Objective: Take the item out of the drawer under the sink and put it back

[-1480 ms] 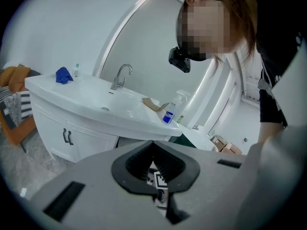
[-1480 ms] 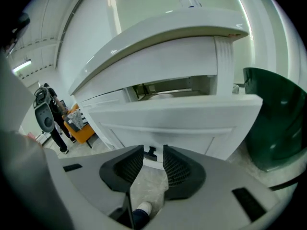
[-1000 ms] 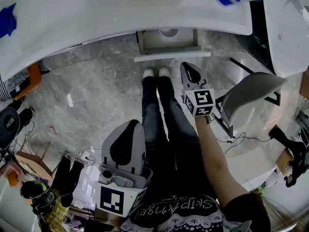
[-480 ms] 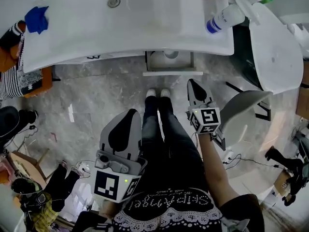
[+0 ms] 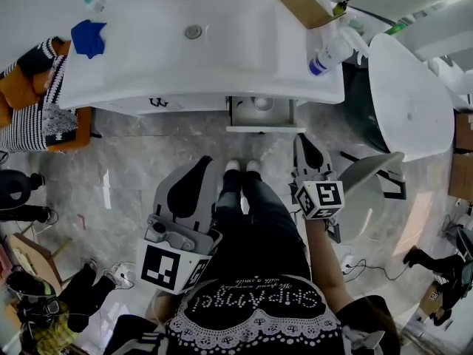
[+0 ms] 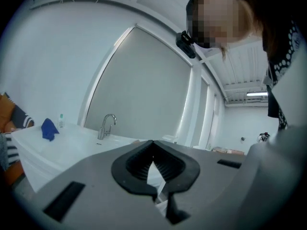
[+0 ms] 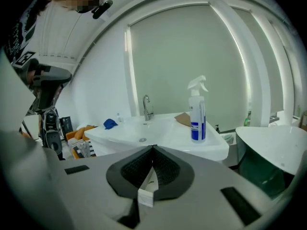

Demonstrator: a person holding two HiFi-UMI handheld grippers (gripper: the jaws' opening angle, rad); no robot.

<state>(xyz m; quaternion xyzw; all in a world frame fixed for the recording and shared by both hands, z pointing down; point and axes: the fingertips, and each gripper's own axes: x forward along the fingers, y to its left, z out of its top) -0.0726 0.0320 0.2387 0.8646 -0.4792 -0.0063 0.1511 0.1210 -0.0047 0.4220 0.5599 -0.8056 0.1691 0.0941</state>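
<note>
Two claws, both closed. Left claw point(image 5: 201, 166): jaws tip to tip in its own view, only a sliver of white showing through the slit between the ribbed pads, nothing gripped. Right claw point(image 5: 304, 143): jaws together likewise, with a thin white strip point(image 7: 146, 186) in the slit; impossible to tell what that strip is. Both aimed toward the sink point(image 5: 236, 58), one on either side of the person's legs point(image 5: 255, 213), over grey marbled floor point(image 5: 126, 161). Shoes point(image 5: 242, 166) between the two claw tips, toes toward the sink. Just ahead of the shoes, drawer point(image 5: 262, 129) under the sink, pulled out and open. Inside it, a pale round item point(image 5: 262, 103), too small to make out, well apart from both claws. On the sink top: tap point(image 7: 146, 107) at the back edge, drain point(image 5: 194, 31) in the basin, blue cloth point(image 5: 89, 37) at the left end, spray bottle point(image 5: 330, 52) upright near the right end, flat cardboard point(image 5: 299, 2) just behind the bottle. Left of the sink, striped and orange fabric point(image 5: 33, 117) in a heap. Right of the sink, a large white rounded fixture point(image 5: 410, 102), with a grey curved panel point(image 5: 369, 165) near the right claw.
</note>
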